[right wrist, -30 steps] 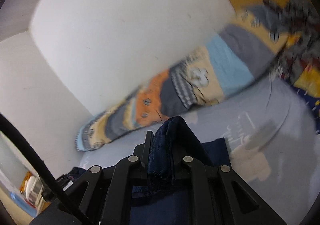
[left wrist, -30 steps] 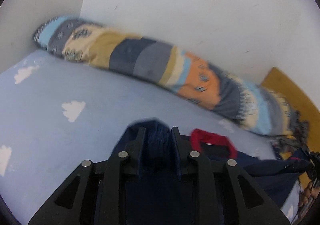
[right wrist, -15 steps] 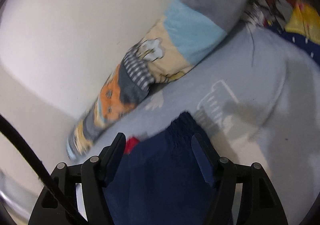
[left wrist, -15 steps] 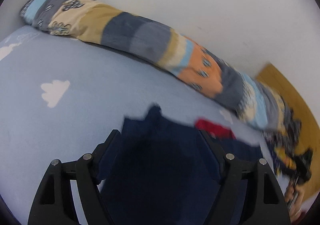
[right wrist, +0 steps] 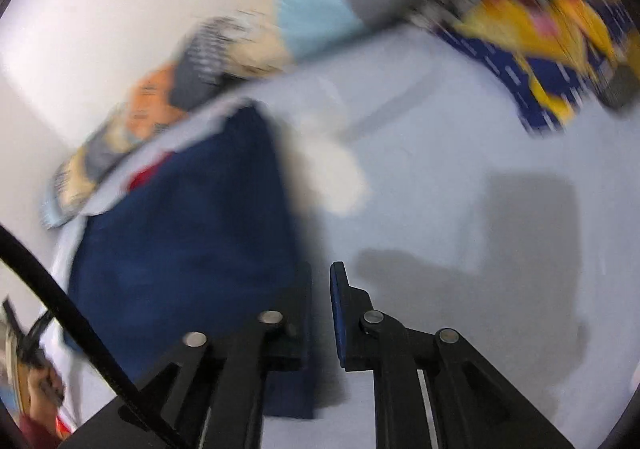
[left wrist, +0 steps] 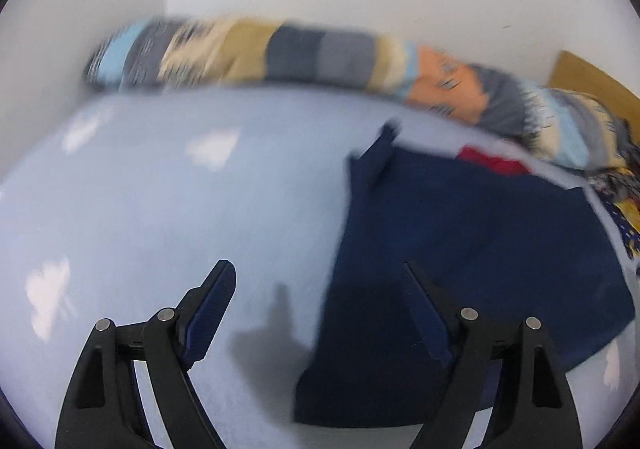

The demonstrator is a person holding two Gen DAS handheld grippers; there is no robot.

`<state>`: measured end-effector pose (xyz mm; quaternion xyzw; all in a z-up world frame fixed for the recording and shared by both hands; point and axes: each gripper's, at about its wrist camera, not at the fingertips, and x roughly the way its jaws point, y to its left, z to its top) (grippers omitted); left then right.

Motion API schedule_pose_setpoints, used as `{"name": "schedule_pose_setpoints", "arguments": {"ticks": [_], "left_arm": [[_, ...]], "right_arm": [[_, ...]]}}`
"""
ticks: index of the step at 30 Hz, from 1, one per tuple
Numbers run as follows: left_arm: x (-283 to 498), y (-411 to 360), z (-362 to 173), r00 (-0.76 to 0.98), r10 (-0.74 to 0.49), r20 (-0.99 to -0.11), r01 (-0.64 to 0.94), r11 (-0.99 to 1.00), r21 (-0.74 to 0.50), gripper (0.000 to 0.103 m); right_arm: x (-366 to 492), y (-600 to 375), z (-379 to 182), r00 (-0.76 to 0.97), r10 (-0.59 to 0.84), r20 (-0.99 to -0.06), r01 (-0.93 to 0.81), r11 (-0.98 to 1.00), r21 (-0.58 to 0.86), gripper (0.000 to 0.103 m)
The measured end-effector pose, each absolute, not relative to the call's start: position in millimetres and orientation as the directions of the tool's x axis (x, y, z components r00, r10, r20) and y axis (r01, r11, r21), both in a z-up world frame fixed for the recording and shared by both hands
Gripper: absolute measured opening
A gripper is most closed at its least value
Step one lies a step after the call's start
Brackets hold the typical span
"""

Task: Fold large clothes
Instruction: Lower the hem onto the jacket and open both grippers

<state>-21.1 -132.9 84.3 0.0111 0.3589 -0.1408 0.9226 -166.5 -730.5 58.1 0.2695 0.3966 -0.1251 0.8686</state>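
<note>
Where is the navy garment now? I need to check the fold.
The navy blue fabric garment lies flat on the light blue cloud-print bedsheet, right of the left tool, before the striped patchwork bolster.

bare sheet [left wrist: 160, 217] left, bolster [left wrist: 304, 57] blocking wall side

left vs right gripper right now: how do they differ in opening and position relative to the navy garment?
Opening: the left gripper is spread wide, the right gripper has only a narrow gap. Position: the navy garment lies toward the right side of the left gripper, its left edge running between the fingers; it lies left of the right gripper, whose left finger overlaps the cloth's edge. Shared: both hold nothing, over the light blue bedsheet.
</note>
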Motion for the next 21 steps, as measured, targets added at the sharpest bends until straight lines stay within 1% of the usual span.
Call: {"name": "schedule_pose_setpoints", "arguments": {"ticks": [1, 2, 3, 4, 5, 6, 9, 11, 14, 15, 16, 17, 18, 20, 21], "left_arm": [[-20, -144, 94, 0.707, -0.268, -0.655, 0.294, 0.953, -0.073, 0.086], [-17, -158, 103, 0.709, -0.285, -0.646, 0.320, 0.945, -0.066, 0.086], [-12, -170, 106, 0.709, -0.297, -0.640, 0.337, 0.940, -0.063, 0.086], [-6, -183, 108, 0.705, -0.312, -0.637, 0.354, 0.933, -0.064, 0.087], [6, -201, 107, 0.689, -0.334, -0.643, 0.381, 0.922, -0.070, 0.090], [19, -215, 104, 0.685, -0.332, -0.649, 0.386, 0.920, -0.064, 0.090], [65, -257, 83, 0.672, -0.286, -0.683, 0.380, 0.925, -0.014, 0.090], [94, -270, 66, 0.670, -0.245, -0.700, 0.363, 0.932, 0.021, 0.090], [142, -272, 33, 0.659, -0.122, -0.742, 0.295, 0.950, 0.105, 0.090], [160, -261, 21, 0.632, -0.083, -0.770, 0.253, 0.962, 0.104, 0.097], [172, -249, 15, 0.591, -0.112, -0.799, 0.227, 0.973, 0.031, 0.102], [183, -223, 11, 0.550, -0.186, -0.814, 0.151, 0.981, -0.122, 0.102], [184, -206, 13, 0.552, -0.211, -0.806, 0.098, 0.977, -0.189, 0.102], [173, -184, 19, 0.565, -0.261, -0.783, 0.072, 0.961, -0.269, 0.102], [160, -177, 23, 0.567, -0.287, -0.772, 0.088, 0.953, -0.290, 0.102]], "right_arm": [[-160, -720, 75, 0.683, -0.008, -0.730, 0.393, 0.847, 0.359, 0.031], [-152, -711, 86, 0.700, -0.005, -0.714, 0.363, 0.864, 0.350, 0.036], [-141, -701, 93, 0.715, 0.009, -0.699, 0.327, 0.879, 0.346, 0.043], [-124, -691, 99, 0.725, 0.027, -0.688, 0.292, 0.893, 0.342, 0.045], [-102, -681, 104, 0.728, 0.038, -0.685, 0.265, 0.905, 0.332, 0.045], [-85, -671, 102, 0.723, 0.048, -0.689, 0.247, 0.914, 0.323, 0.045], [-23, -652, 84, 0.679, 0.062, -0.732, 0.226, 0.930, 0.288, 0.045], [9, -652, 63, 0.639, 0.027, -0.769, 0.254, 0.936, 0.245, 0.045], [40, -680, 26, 0.567, -0.047, -0.822, 0.351, 0.917, 0.189, 0.045], [42, -693, 18, 0.562, -0.033, -0.827, 0.376, 0.900, 0.220, 0.039], [38, -708, 10, 0.567, -0.006, -0.824, 0.403, 0.874, 0.271, 0.022], [32, -723, 6, 0.574, 0.012, -0.819, 0.435, 0.843, 0.317, 0.009], [31, -732, 6, 0.571, 0.014, -0.821, 0.459, 0.824, 0.333, 0.000], [16, -735, 16, 0.574, 0.001, -0.819, 0.476, 0.814, 0.334, 0.001], [8, -729, 25, 0.573, -0.029, -0.819, 0.476, 0.826, 0.303, 0.012]]}}
